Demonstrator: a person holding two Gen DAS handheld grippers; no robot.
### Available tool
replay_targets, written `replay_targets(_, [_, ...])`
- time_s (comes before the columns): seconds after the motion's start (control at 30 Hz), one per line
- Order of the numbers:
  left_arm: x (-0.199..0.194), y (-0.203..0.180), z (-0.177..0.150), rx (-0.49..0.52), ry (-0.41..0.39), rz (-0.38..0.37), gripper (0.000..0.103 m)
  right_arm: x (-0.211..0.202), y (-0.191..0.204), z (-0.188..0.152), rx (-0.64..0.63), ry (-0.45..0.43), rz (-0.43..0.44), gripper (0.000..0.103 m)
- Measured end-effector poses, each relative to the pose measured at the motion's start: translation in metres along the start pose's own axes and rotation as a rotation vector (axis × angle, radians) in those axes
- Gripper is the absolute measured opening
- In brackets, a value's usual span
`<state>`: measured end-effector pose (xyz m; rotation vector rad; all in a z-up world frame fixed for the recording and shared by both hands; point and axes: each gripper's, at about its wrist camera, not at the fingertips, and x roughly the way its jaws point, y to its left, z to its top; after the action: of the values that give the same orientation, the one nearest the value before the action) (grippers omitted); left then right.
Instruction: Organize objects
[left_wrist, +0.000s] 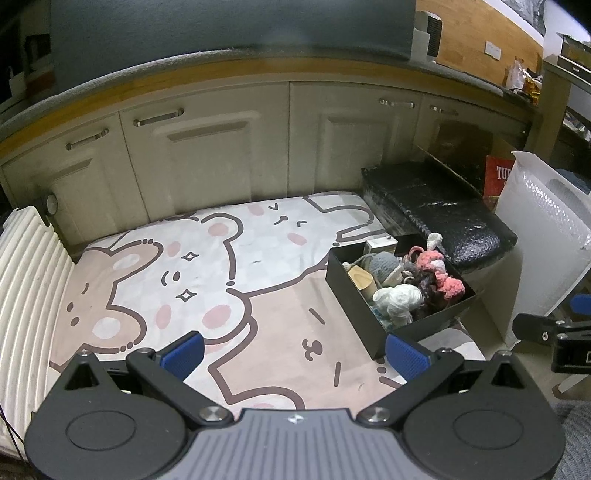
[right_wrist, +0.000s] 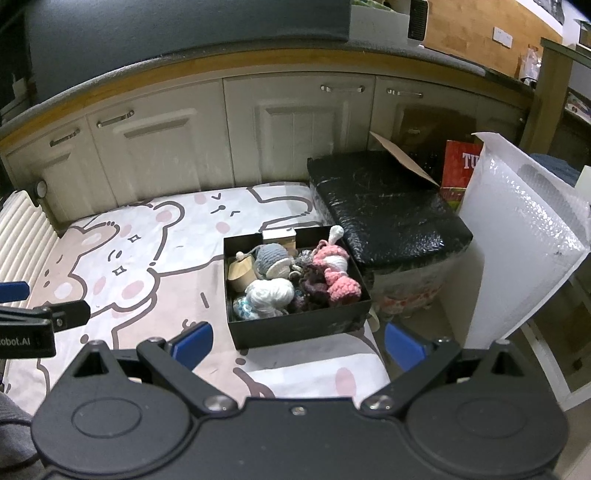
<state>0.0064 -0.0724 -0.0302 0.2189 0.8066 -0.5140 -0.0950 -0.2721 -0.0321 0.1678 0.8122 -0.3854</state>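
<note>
nearest the cameras, the left gripper (left_wrist: 293, 356) and right gripper (right_wrist: 297, 343) both hang with jaws wide apart, holding nothing. beyond them the black box (right_wrist: 295, 325) sits on the cartoon mat (left_wrist: 177, 273), already crowded with crocheted toys (right_wrist: 336, 273) and white yarn (right_wrist: 269, 295). sorting looks either finished or unstarted; i cannot tell which. items underneath are hidden.

Setting: a home kitchen floor, we judge. We note cream panelled cabinet doors with metal bar handles (right_wrist: 291, 129) under a grey worktop with a wooden edge (right_wrist: 258, 55), a cartoon-bear floor mat (left_wrist: 207, 280), and a white ribbed radiator (left_wrist: 26, 295) along its left edge.
</note>
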Motion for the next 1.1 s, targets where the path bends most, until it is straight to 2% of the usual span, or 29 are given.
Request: replay_targets(1.1, [0.0017,0.003,-0.0022,-0.01,0.011,0.007,0.103,0.0035,0.0024,-0.0006,0.006,0.011,0.005,0.101])
